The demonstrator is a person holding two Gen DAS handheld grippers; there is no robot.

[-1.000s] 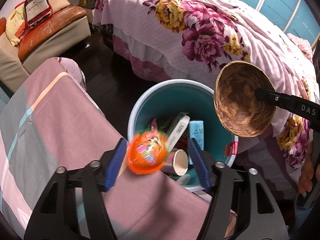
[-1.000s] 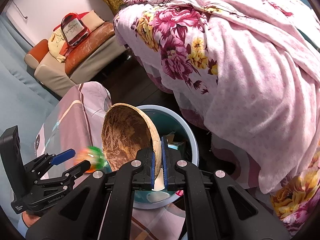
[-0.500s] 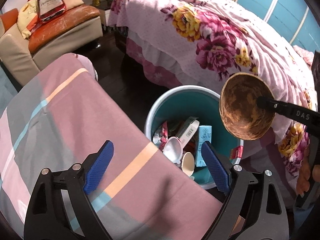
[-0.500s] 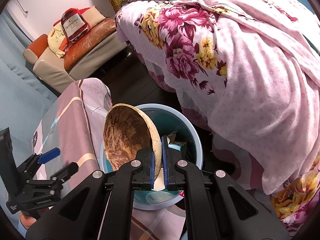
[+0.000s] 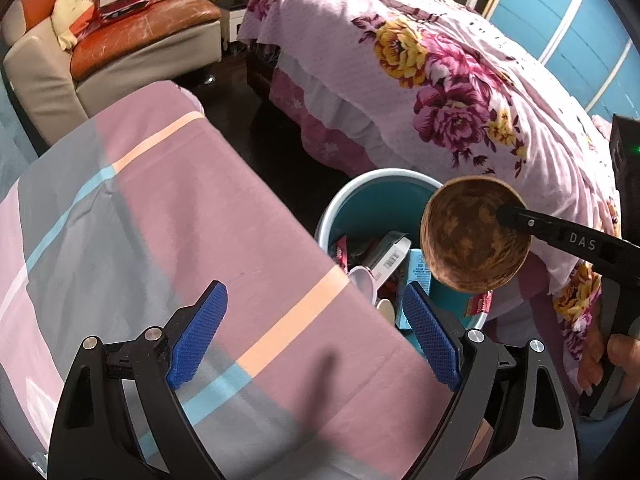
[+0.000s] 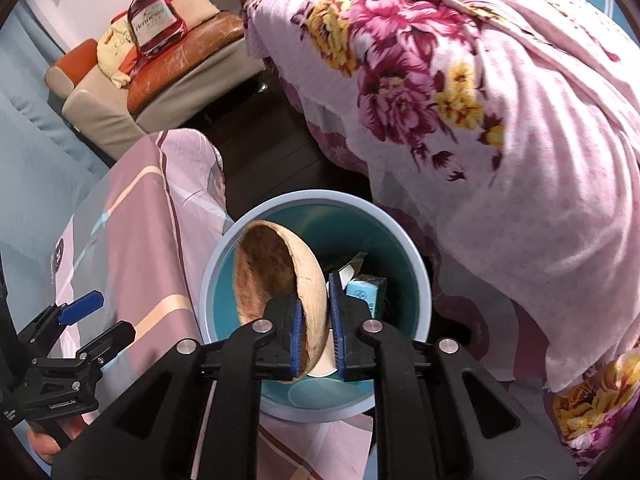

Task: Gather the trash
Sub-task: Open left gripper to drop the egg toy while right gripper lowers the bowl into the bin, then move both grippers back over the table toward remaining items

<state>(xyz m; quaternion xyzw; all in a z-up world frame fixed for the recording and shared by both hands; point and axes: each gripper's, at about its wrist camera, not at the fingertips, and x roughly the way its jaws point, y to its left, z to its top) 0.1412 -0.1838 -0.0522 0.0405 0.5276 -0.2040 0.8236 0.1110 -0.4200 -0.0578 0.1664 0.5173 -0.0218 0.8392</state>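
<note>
in the left wrist view, the left claw (image 5: 314,320) is hanging wide open with nothing between its blue pads (image 5: 198,334), sitting over the striped pink, grey and peach cloth (image 5: 160,216) that is covering the table. just past its right finger, the teal trash bin (image 5: 360,196) is standing on the dark floor beside the table edge, and it is holding the collected trash (image 5: 384,264): a white barcoded packet, a light-blue carton, a pink wrapper and pale cups lying jumbled together. ahead and to the right of the claw, a wooden bowl (image 5: 476,236) is hanging tipped above the far side of the bin, with its hollow facing this camera, and a black finger of the other claw is lying across its rim. beyond the bin, a floral bedspread (image 5: 440,92) is draping down, and far ahead to the left a sofa (image 5: 132,44) is carrying a bottle-shaped cushion.

in the right wrist view, the right claw (image 6: 316,330) is pinching the wooden bowl (image 6: 276,276) by its rim, one pad inside and one outside, and the bowl is standing on edge with its hollow turned left. directly ahead of and below the claw, the trash bin (image 6: 416,276) is opening upward, with the light-blue carton (image 6: 366,290) showing just right of the bowl. off to the lower left, the left claw (image 6: 96,316) is hovering open over the cloth (image 6: 132,216).
</note>
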